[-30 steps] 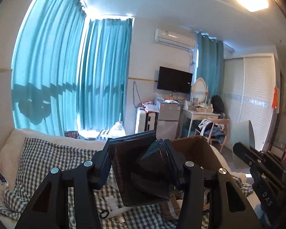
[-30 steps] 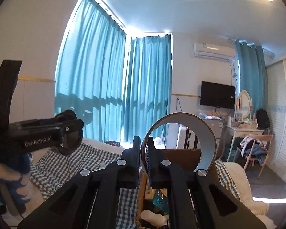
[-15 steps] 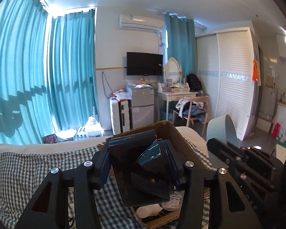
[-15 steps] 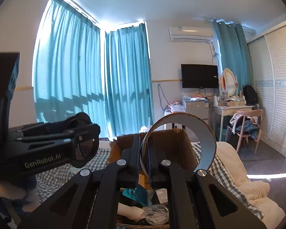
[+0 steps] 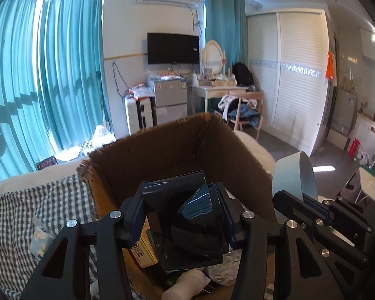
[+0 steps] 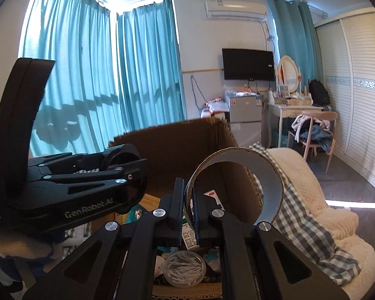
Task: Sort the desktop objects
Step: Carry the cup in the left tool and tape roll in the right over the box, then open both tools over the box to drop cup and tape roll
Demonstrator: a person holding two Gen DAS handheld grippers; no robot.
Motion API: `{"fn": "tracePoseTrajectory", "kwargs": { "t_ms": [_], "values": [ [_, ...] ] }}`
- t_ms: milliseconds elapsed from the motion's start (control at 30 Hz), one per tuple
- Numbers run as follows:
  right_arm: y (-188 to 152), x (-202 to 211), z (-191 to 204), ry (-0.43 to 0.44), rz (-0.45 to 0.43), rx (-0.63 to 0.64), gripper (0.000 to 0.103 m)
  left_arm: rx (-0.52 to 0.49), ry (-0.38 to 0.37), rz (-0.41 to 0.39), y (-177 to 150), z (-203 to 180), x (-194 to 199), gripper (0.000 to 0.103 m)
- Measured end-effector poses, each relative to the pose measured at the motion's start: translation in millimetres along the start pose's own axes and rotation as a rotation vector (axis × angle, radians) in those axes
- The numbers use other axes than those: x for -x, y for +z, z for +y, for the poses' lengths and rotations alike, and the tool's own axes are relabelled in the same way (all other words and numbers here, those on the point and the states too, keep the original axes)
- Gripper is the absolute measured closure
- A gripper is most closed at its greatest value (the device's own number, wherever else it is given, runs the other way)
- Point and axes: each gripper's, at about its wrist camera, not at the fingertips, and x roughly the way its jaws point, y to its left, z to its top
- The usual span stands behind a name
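My left gripper (image 5: 181,200) is shut on a glossy black folded object (image 5: 187,227), held over an open brown cardboard box (image 5: 162,150). My right gripper (image 6: 188,192) is shut on the wall of a pale grey ring with a cardboard edge (image 6: 272,175), also above the box (image 6: 187,145). In the left wrist view the ring (image 5: 287,177) and right gripper (image 5: 297,200) sit at the right. The left gripper (image 6: 135,172) fills the left of the right wrist view. Inside the box lie a clear round case of white sticks (image 6: 183,272), a white tube (image 5: 185,285) and packets.
The box stands on a bed with a checked blanket (image 5: 25,212) and a cream throw (image 6: 312,187). Teal curtains hang behind. A small fridge (image 5: 170,100), a dressing table (image 5: 217,90) and a chair with clothes (image 5: 245,110) stand across the room.
Both grippers have come down and swung right toward the cardboard box, which now fills the lower middle of both views. The black object and the ring stay held as before.
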Motion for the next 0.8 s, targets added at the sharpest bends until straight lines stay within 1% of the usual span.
{"fn": "tracePoseTrajectory", "kwargs": {
  "t_ms": [67,200,267,333,400,433,467,533,600,667,733,800],
  "values": [
    [-5,-13,2,-0.001,0.036,0.012,0.097,0.013,-0.021,0.032,-5,5,-15,0.051],
    [-15,-36,-1,0.004,0.11,0.003,0.097,0.026,-0.04,0.057,-10,10,-32,0.051],
    [-23,-46,-2,0.002,0.141,-0.016,0.097,0.027,-0.035,0.069,-13,13,-39,0.051],
    [-31,-56,-3,-0.02,0.181,-0.005,0.095,0.041,-0.026,0.089,-16,17,-49,0.05],
    [-34,-60,-3,-0.048,0.197,0.005,0.095,0.067,-0.032,0.126,-19,21,-58,0.048],
    [-35,-61,-4,-0.042,0.203,-0.002,0.094,0.071,-0.025,0.134,-19,22,-59,0.047],
    [-35,-62,-5,-0.036,0.204,-0.011,0.094,0.066,-0.016,0.131,-20,22,-58,0.045],
    [-35,-60,-7,-0.021,0.2,-0.026,0.092,0.06,-0.007,0.114,-21,22,-52,0.034],
    [-34,-56,-4,-0.03,0.19,-0.016,0.092,0.062,-0.001,0.096,-20,23,-42,0.032],
    [-32,-52,-2,-0.033,0.18,-0.015,0.09,0.073,0.009,0.084,-20,27,-30,0.03],
    [-27,-46,-1,-0.023,0.157,-0.02,0.083,0.087,0.016,0.068,-20,31,-17,0.025],
    [-24,-40,1,-0.026,0.139,-0.016,0.078,0.093,0.026,0.052,-16,37,-7,0.024]
  ]
}}
